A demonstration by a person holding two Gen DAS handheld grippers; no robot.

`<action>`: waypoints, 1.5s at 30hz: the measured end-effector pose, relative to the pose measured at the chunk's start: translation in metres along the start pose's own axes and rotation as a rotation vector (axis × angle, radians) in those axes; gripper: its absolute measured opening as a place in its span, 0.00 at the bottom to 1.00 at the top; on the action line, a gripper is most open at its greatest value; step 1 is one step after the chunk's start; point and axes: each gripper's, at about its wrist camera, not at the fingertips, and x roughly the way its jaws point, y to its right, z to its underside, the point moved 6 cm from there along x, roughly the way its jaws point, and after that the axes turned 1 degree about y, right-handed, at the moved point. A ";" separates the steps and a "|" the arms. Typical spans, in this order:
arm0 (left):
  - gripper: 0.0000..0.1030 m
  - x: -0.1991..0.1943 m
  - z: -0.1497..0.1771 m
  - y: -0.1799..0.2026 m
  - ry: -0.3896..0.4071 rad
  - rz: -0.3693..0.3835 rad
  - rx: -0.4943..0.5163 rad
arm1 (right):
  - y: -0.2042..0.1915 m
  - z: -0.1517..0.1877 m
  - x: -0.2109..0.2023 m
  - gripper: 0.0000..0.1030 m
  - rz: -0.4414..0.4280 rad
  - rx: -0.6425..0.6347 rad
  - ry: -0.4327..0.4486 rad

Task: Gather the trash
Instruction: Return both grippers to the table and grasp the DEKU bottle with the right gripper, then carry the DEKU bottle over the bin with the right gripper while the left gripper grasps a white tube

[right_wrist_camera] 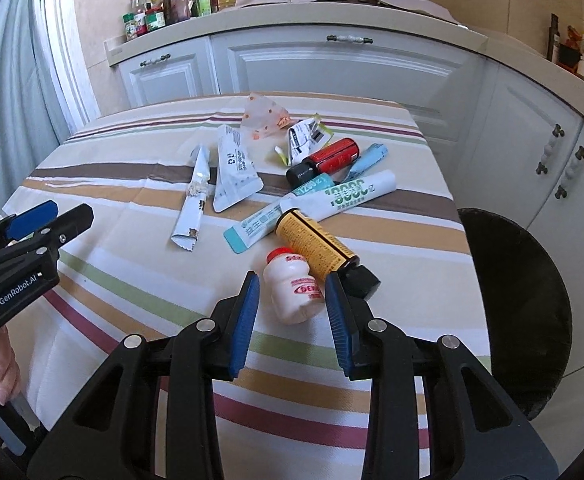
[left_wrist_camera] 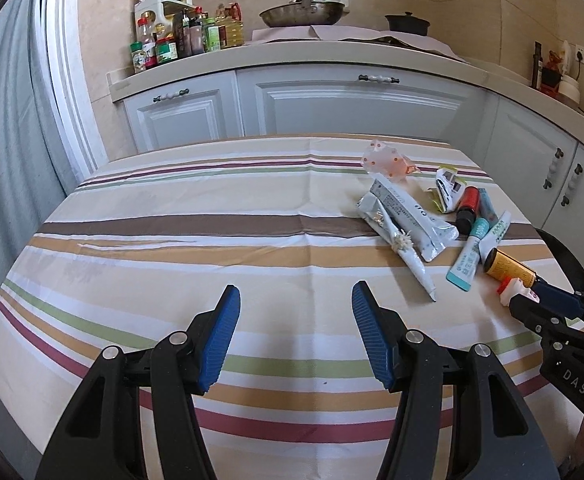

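Trash lies on the striped table (right_wrist_camera: 132, 168): a small white yogurt bottle (right_wrist_camera: 294, 290), an amber bottle with a yellow label (right_wrist_camera: 314, 246), a red bottle with a black cap (right_wrist_camera: 326, 160), white and teal tubes (right_wrist_camera: 348, 194), foil sachets (right_wrist_camera: 234, 172) and a spotted wrapper (right_wrist_camera: 264, 118). My right gripper (right_wrist_camera: 292, 304) is open, its blue pads on either side of the yogurt bottle, not clamped. My left gripper (left_wrist_camera: 296, 308) is open and empty above bare cloth, left of the pile (left_wrist_camera: 412, 216). The yogurt bottle (left_wrist_camera: 510, 290) and right gripper (left_wrist_camera: 532, 300) also show at the left wrist view's right edge.
A black round bin (right_wrist_camera: 520, 312) stands off the table's right edge. White kitchen cabinets (left_wrist_camera: 332, 108) run behind and to the right, with sauce bottles (left_wrist_camera: 172, 40), a pan (left_wrist_camera: 302, 14) and a pot (left_wrist_camera: 408, 24) on the counter. A curtain (left_wrist_camera: 8, 140) hangs at left.
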 end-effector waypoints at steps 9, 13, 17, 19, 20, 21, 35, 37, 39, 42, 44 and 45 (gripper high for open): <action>0.56 0.005 0.002 -0.002 -0.014 0.000 -0.011 | -0.006 0.000 0.010 0.25 0.007 -0.028 -0.024; 0.56 0.006 0.004 0.000 -0.019 0.005 -0.007 | -0.009 0.001 0.009 0.25 0.010 -0.040 -0.021; 0.56 0.007 0.004 0.006 -0.021 0.014 0.001 | -0.008 -0.001 0.001 0.25 0.015 -0.040 -0.001; 0.56 0.007 0.004 0.011 -0.025 0.023 0.008 | -0.004 -0.003 -0.004 0.25 0.019 -0.034 0.014; 0.56 0.007 0.004 0.013 -0.025 0.026 0.011 | -0.002 -0.004 -0.007 0.25 0.021 -0.030 0.021; 0.56 0.007 0.003 0.016 -0.024 0.030 0.014 | 0.001 -0.005 -0.011 0.25 0.024 -0.023 0.030; 0.56 0.022 -0.005 0.054 -0.048 0.078 0.059 | 0.069 -0.019 -0.024 0.25 0.140 0.066 0.086; 0.56 0.027 -0.006 0.059 -0.068 0.095 0.052 | 0.080 -0.019 -0.023 0.25 0.154 0.081 0.088; 0.56 0.030 -0.009 0.062 -0.079 0.100 0.048 | 0.091 -0.018 -0.023 0.25 0.165 0.098 0.090; 0.56 0.035 -0.013 0.068 -0.077 0.087 0.062 | 0.102 -0.018 -0.021 0.25 0.173 0.116 0.091; 0.56 0.039 -0.013 0.070 -0.093 0.087 0.063 | 0.111 -0.017 -0.019 0.25 0.178 0.133 0.092; 0.56 0.042 -0.013 0.072 -0.105 0.083 0.063 | 0.114 -0.017 -0.019 0.25 0.178 0.138 0.091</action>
